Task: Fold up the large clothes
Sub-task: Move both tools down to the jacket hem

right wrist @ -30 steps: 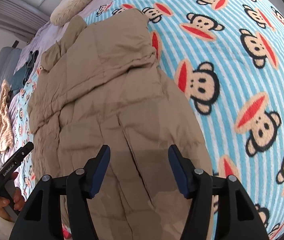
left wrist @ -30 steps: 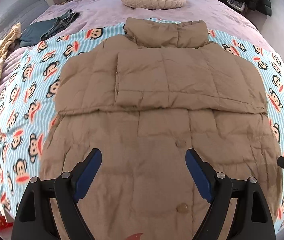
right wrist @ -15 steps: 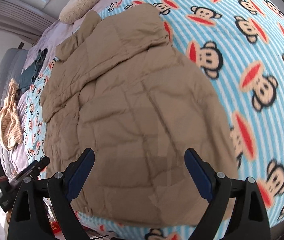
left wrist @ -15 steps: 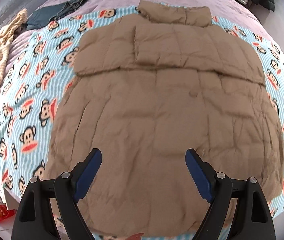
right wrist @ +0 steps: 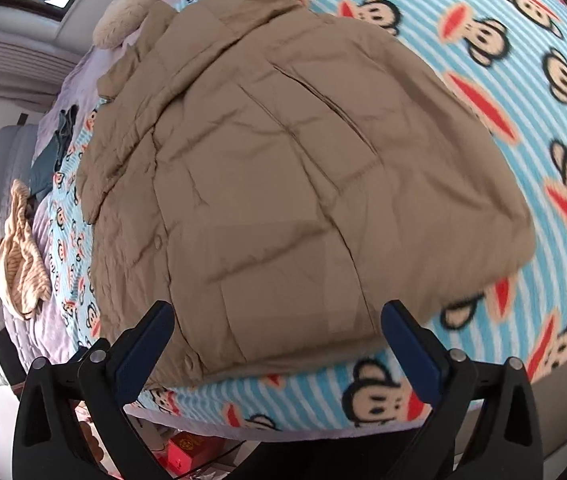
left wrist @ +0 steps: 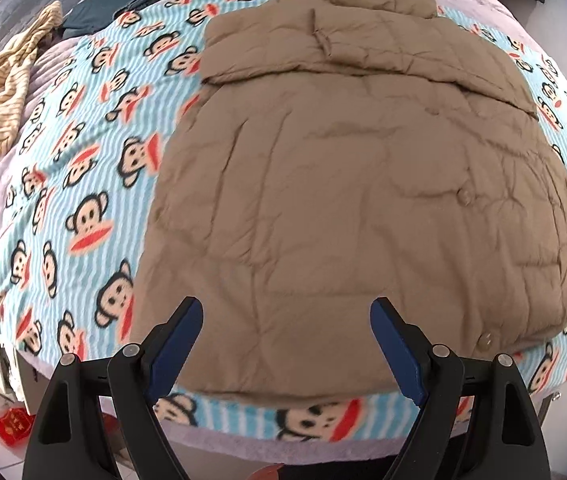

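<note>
Jacket [left wrist: 363, 184] lay flat on the monkey-print blanket [left wrist: 83, 184], both grippers empty above its hem.

The tan padded jacket was spread front-up on the bed, collar toward the far edge by the cushion [right wrist: 135, 4], sleeves folded across the chest, hem close to the near edge of the blanket. The left gripper [left wrist: 286, 344] hung wide over the hem's left part; the right gripper [right wrist: 277, 350] had just been opening to its widest, nothing between its pads, over the hem's right part. This looked like the step between folds: sleeves already in, the bottom-to-collar fold not yet begun. The next move likely called for each gripper to come down on a near hem corner, pinch through all the thick layers, then lift and carry the hem evenly toward the collar.
</note>
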Demonstrator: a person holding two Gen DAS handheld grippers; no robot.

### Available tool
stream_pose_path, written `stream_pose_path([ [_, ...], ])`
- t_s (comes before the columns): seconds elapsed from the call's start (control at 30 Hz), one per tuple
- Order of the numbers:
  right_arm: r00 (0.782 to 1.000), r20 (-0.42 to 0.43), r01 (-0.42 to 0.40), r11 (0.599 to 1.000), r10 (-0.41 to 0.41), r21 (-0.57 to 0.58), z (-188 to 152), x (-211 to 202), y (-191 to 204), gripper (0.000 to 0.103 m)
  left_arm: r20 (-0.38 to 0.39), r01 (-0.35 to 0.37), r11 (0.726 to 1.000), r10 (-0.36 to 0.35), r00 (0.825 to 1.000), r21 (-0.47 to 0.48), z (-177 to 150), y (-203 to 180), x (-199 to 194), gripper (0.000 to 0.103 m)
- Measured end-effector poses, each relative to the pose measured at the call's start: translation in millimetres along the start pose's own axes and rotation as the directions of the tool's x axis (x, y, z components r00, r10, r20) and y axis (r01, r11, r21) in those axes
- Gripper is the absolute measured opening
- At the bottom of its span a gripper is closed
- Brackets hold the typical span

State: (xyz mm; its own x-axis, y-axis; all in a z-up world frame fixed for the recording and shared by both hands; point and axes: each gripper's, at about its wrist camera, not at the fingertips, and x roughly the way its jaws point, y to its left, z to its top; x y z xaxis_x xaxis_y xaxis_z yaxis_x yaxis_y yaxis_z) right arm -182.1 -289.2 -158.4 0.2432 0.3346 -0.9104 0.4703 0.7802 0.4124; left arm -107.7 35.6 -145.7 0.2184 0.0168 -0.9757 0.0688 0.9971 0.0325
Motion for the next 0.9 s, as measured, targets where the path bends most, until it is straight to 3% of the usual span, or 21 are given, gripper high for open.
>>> stream_pose_path([
  [0.3, 0.999, -0.032, -0.014, 0.994, 0.018, 0.110, -11.0, 2.0, -20.5, 0.103, -0.008, -0.010, 1.000, 0.010, 1.000, -0.018, -16.7, 18.9, 1.6, 0.087],
  [0.67, 0.992, -0.060, -0.091, 0.952, 0.113, 0.294, -23.7, 15.9, -58.0, 0.103, -0.021, -0.014, 1.000, 0.014, 1.000, -0.020, -26.0, 28.9, 5.1, 0.087],
  [0.9, 0.991, -0.060, -0.096, 0.947, 0.119, 0.308, -28.3, 19.2, -62.2, 0.103, -0.029, 0.044, 0.994, -0.047, 0.998, -0.103, -37.7, 54.6, 13.9, 0.086],
])
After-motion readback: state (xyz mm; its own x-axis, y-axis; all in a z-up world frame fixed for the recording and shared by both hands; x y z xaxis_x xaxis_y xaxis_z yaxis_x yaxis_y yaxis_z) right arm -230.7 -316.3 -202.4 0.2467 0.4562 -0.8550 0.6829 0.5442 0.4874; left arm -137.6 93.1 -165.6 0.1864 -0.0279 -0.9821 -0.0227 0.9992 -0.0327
